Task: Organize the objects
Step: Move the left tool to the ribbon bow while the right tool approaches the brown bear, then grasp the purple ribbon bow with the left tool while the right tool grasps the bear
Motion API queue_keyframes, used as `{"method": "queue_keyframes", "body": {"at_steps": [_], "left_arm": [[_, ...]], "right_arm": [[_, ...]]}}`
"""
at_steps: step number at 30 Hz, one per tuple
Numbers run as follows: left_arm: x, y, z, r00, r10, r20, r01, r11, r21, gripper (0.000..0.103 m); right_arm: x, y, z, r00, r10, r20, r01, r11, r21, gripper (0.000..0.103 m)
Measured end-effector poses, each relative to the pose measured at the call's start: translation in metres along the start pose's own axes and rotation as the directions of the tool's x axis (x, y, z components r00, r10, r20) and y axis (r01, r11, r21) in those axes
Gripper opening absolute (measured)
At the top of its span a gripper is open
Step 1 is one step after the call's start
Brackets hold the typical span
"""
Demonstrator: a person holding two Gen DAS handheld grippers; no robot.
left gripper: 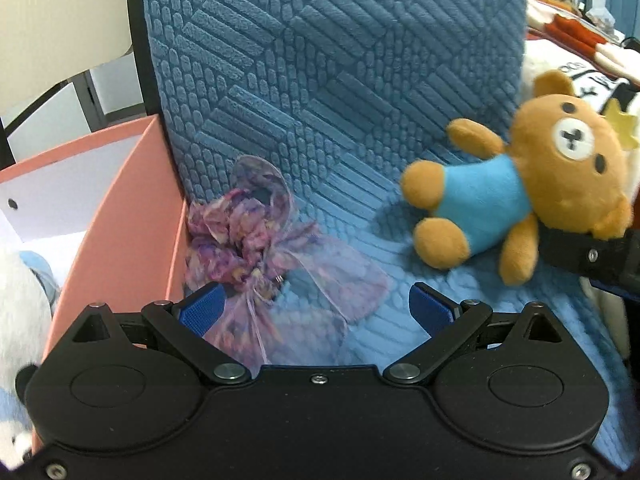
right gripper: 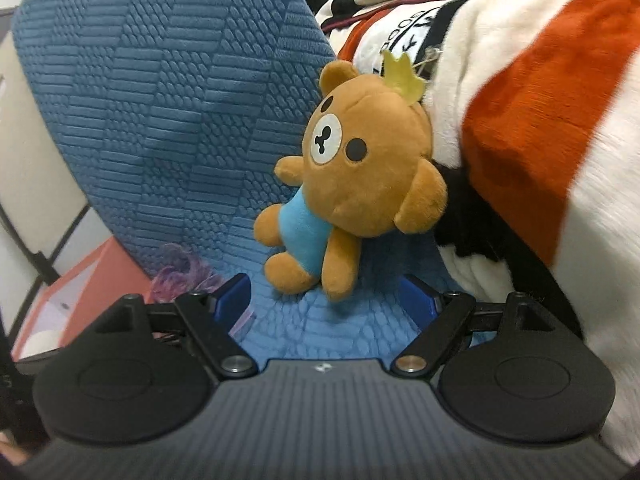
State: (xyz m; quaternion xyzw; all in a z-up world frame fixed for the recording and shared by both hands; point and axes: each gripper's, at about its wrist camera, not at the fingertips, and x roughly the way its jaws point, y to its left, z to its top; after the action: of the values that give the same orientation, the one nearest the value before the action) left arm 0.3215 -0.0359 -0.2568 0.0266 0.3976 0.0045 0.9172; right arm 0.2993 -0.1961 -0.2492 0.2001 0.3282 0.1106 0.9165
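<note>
- Toys and soft things lie on a blue bumpy seat cushion (left gripper: 320, 100), and a pink box (left gripper: 120, 208) stands at its left edge.
- White fluffy toy (left gripper: 16, 304) shows only partly at the far left of the left wrist view; the edge cuts it off, so I cannot tell what animal it is.
- Inside the pink box there is a white wall with a small dark dot; the bottom of the box is hidden.
- Purple flowery bow (left gripper: 256, 248) of thin cloth lies on the seat, touching the pink box. Its lower tails are blurry and run down behind the left gripper (left gripper: 316, 308).
- The left gripper has its blue fingers (left gripper: 200, 312) spread wide and grips nothing; the left finger sits just beside the bow.
- Brown teddy bear (right gripper: 352, 176) in a blue shirt lies tilted on the seat, with a little yellow crown on its head, which rests against a red, white and black blanket (right gripper: 540, 120).
- The right gripper (right gripper: 326, 302) is wide open too and holds nothing; the bear's feet are between its fingers, but I cannot tell if they touch.
- In the left wrist view the black right gripper covers part of the bear's head and arm.
</note>
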Motion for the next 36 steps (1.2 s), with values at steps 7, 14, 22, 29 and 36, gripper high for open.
{"method": "queue_keyframes", "body": {"at_steps": [7,14,22,29,36], "left_arm": [[0.031,0.007,0.015,0.998,0.053,-0.025,-0.053,0.999,-0.011,0.098],[0.054,0.005,0.023,0.995,0.089,-0.051,-0.088,0.996,0.005,0.092],[0.079,0.02,0.026,0.985,0.124,-0.121,-0.13,0.991,-0.037,0.068],[0.091,0.035,0.024,0.982,0.108,-0.154,-0.123,0.989,-0.086,0.038],[0.073,0.038,0.022,0.991,0.046,-0.122,-0.06,0.992,-0.111,0.02]], "right_arm": [[0.043,0.005,0.017,0.999,-0.034,-0.007,0.034,0.999,0.04,0.083],[0.075,0.002,0.02,0.995,-0.091,-0.047,0.097,0.985,0.143,0.082],[0.096,0.011,0.016,0.993,-0.083,-0.087,0.097,0.981,0.168,0.079],[0.09,0.013,0.016,0.993,-0.089,-0.072,0.1,0.981,0.165,0.064],[0.074,0.028,0.013,0.991,-0.099,-0.089,0.108,0.989,0.104,0.059]]}}
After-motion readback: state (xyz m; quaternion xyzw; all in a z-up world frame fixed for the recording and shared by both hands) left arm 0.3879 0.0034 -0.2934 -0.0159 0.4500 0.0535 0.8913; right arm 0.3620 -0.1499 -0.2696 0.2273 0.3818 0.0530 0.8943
